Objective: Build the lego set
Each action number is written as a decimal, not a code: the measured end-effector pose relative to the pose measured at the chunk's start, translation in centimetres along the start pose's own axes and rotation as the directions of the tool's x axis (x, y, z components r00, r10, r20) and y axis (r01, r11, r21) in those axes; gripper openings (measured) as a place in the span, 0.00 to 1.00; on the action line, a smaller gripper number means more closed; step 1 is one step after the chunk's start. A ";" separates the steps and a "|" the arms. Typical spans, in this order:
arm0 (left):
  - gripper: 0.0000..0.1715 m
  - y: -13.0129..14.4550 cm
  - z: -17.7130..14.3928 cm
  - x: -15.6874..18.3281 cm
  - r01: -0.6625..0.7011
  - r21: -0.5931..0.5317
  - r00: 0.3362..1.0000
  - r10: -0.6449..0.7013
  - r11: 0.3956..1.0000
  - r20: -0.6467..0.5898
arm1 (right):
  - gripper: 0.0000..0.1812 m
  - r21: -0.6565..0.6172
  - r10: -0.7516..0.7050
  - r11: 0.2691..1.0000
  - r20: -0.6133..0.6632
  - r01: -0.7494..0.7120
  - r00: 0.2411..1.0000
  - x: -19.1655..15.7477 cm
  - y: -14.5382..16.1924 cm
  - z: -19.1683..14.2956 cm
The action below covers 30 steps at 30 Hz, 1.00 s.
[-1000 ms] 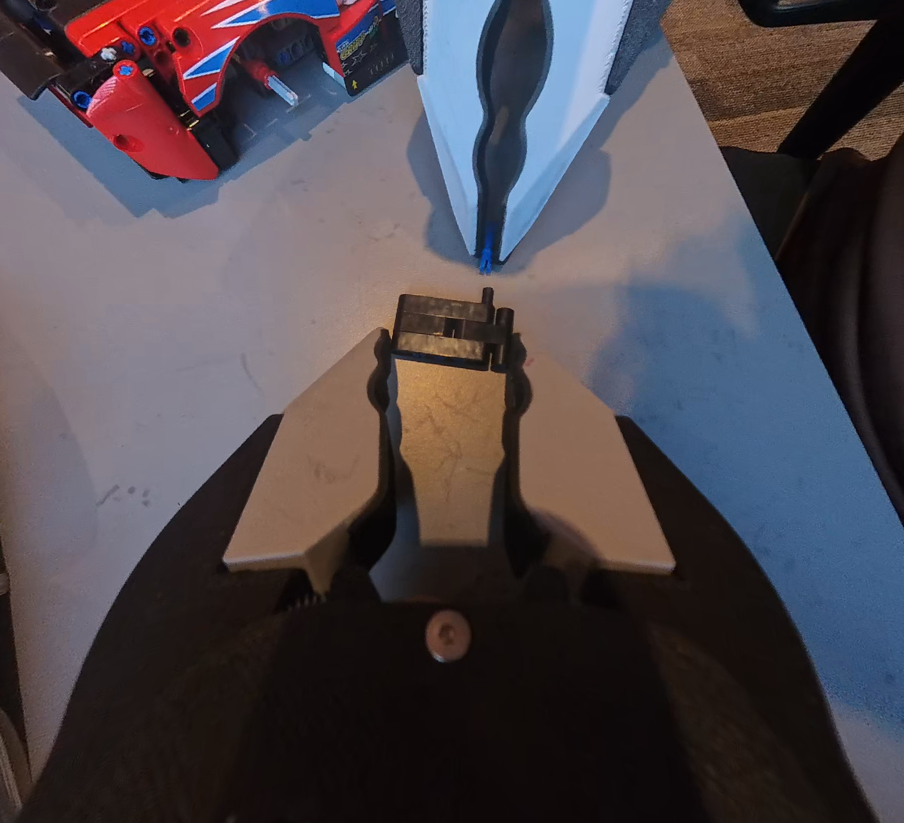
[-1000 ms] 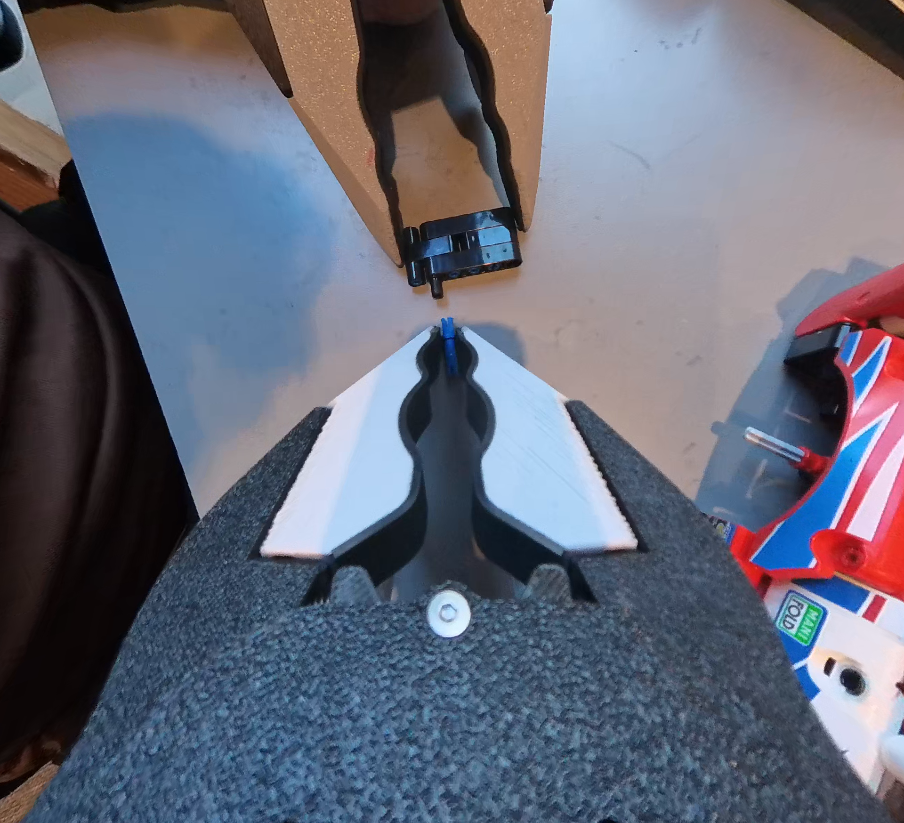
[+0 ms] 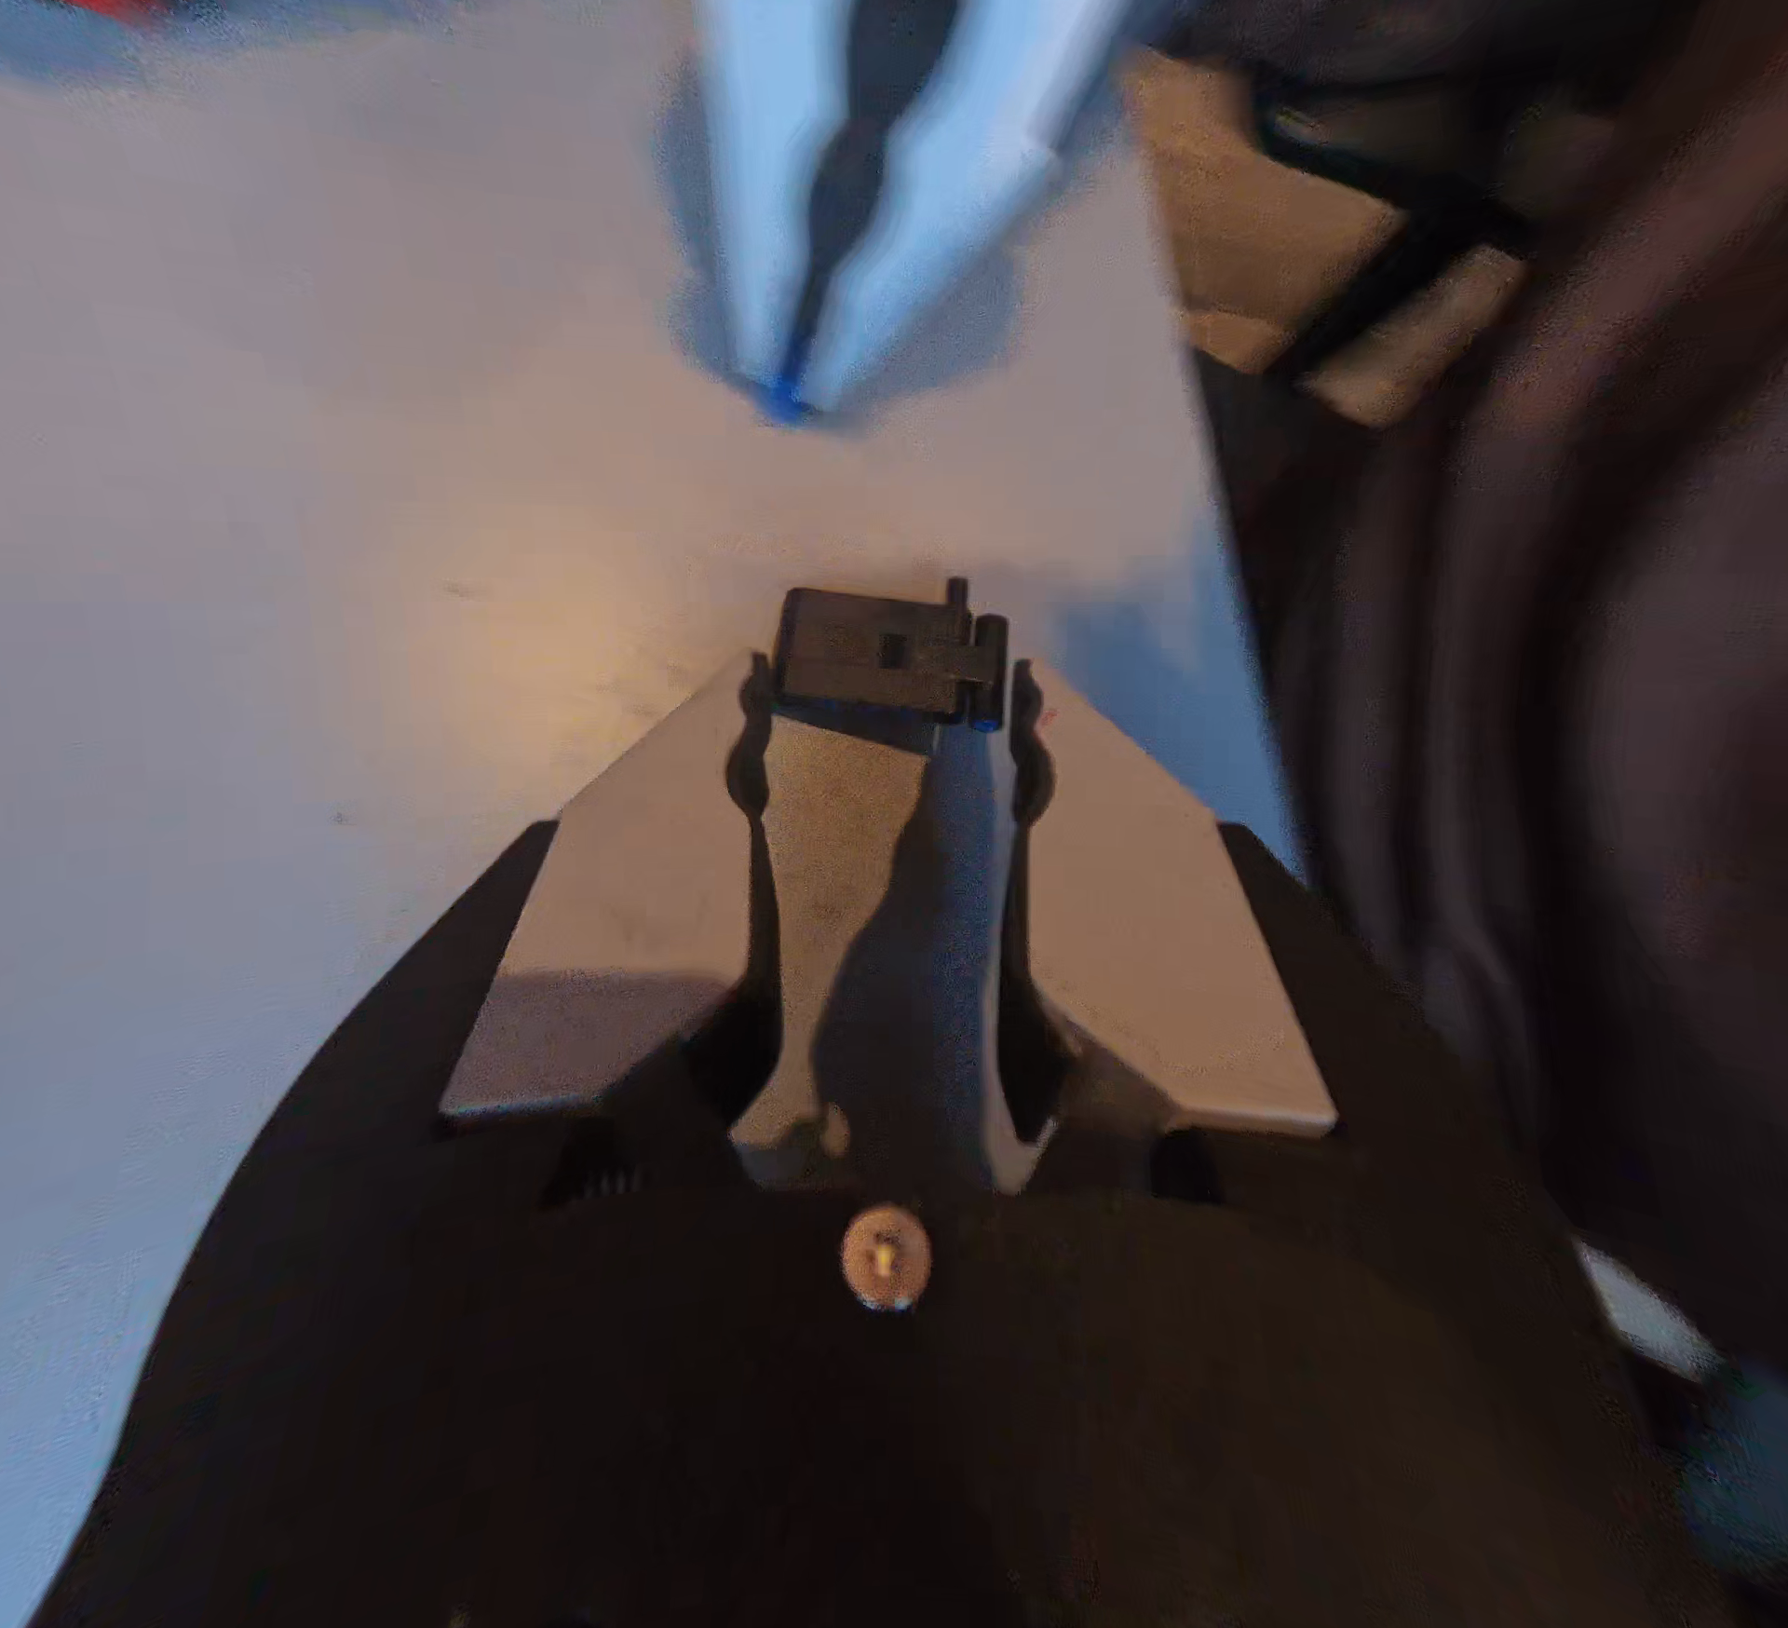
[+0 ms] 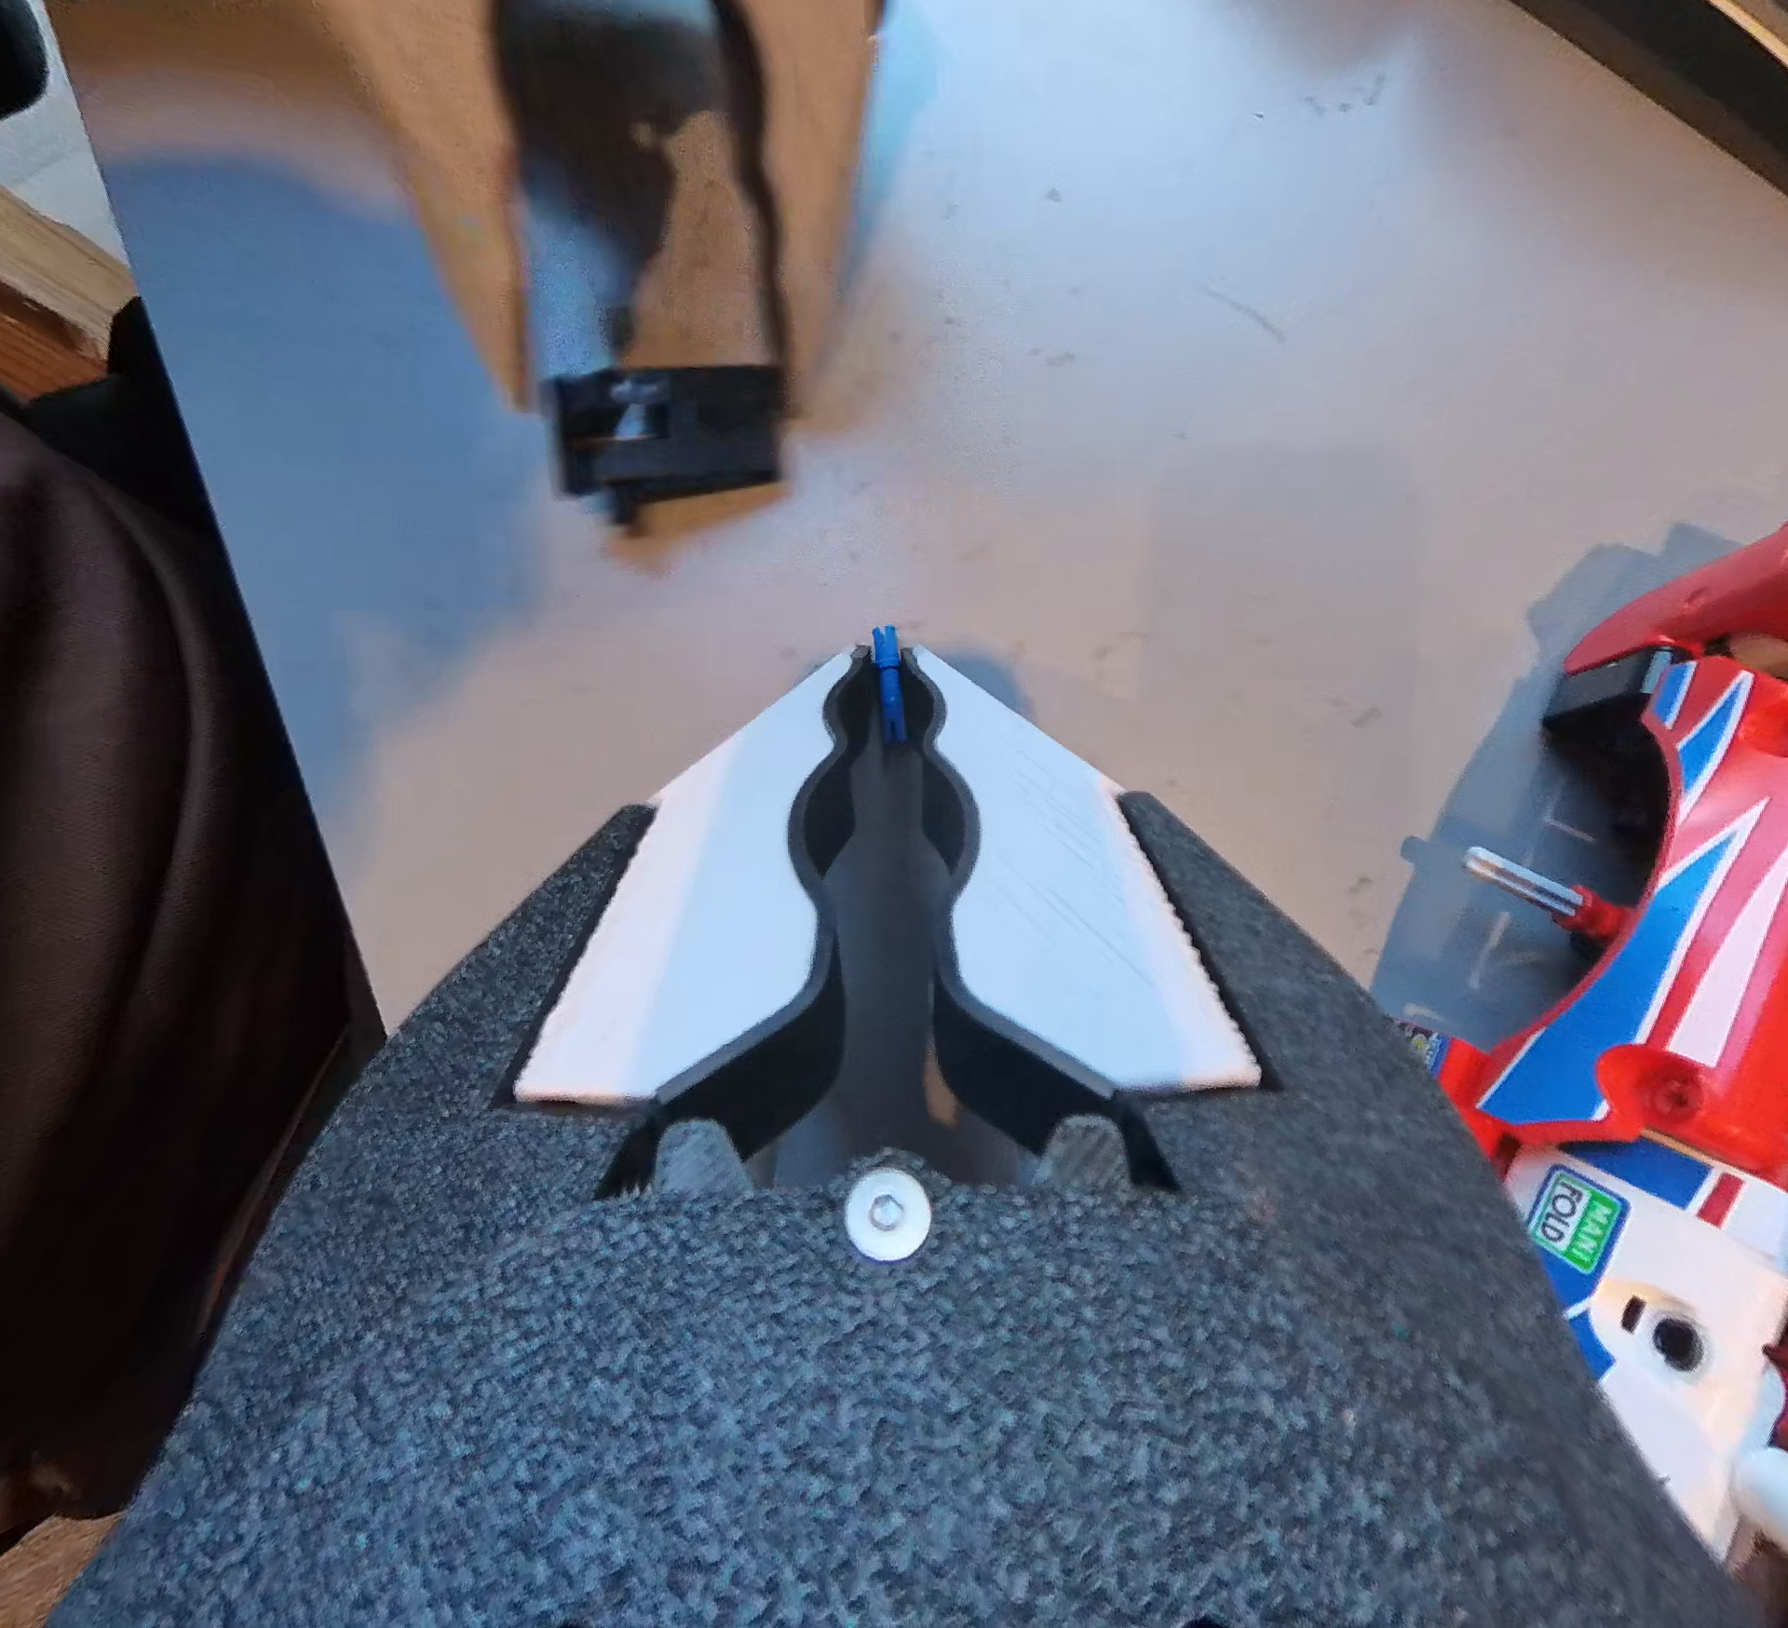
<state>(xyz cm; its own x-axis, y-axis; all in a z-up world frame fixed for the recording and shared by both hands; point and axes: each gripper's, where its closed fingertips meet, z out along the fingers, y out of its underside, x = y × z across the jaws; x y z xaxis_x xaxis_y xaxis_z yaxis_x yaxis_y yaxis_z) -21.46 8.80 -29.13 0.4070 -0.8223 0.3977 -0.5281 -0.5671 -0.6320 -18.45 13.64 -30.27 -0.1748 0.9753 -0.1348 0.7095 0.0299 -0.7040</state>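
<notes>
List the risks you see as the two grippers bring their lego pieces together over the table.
1. The right gripper pinches the thin blue pin only at its fingertips, so it may twist or slip out on contact.
2. The black piece in the left gripper looks blurred, so pin and hole could misalign.
3. Both pieces sit near the table edge, so a dropped part might fall off.

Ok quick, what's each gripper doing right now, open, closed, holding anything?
Left gripper: closed on the black lego piece.
Right gripper: closed on the small blue pin, which pokes out past its fingers.
</notes>
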 end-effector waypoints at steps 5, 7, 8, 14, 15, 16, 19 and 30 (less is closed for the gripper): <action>0.25 1.9 -0.9 2.5 0.085 -0.107 0.969 -0.107 0.991 -0.222 | 0.03 -0.002 -0.010 1.000 -0.013 0.010 1.000 0.0 0.0 0.0; 0.28 1.8 -1.3 1.9 0.070 -0.086 0.976 -0.086 0.994 -0.202 | 0.03 -0.002 -0.010 1.000 -0.016 0.010 1.000 0.0 0.1 -0.1; 0.31 1.7 -1.5 1.8 0.043 -0.078 0.981 -0.056 0.996 -0.186 | 0.03 -0.004 -0.014 1.000 -0.020 0.013 1.000 0.1 0.1 -0.1; 0.43 0.6 -0.8 4.6 -0.058 -0.070 0.993 0.050 0.996 -0.103 | 0.03 0.005 -0.015 1.000 -0.020 0.015 1.000 0.1 0.2 -0.2; 0.43 0.7 -0.6 5.4 -0.064 -0.076 0.995 0.058 0.995 -0.076 | 0.03 0.006 -0.009 1.000 -0.020 0.009 1.000 0.1 0.2 -0.2; 0.42 1.1 -0.4 6.2 -0.087 -0.085 0.996 0.085 0.993 -0.030 | 0.03 0.006 -0.011 1.000 -0.024 0.012 1.000 0.1 0.2 -0.2; 0.37 3.1 0.3 8.2 -0.181 -0.156 0.974 0.199 0.971 0.107 | 0.03 0.000 -0.039 0.999 -0.049 0.039 0.998 -0.1 0.4 -0.4; 0.30 5.0 2.1 7.1 -0.294 -0.303 0.683 0.421 0.907 0.596 | 0.03 0.013 -0.148 0.989 -0.112 0.150 0.983 -1.4 -0.8 -0.8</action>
<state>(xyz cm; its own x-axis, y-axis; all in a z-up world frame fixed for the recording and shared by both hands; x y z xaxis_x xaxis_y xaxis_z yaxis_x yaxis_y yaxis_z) -19.64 0.16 -30.87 0.5004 -0.7725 -0.3909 -0.8241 -0.2866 -0.4887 -18.23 12.48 -28.94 -0.2005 0.9784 0.0498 0.6660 0.1734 -0.7255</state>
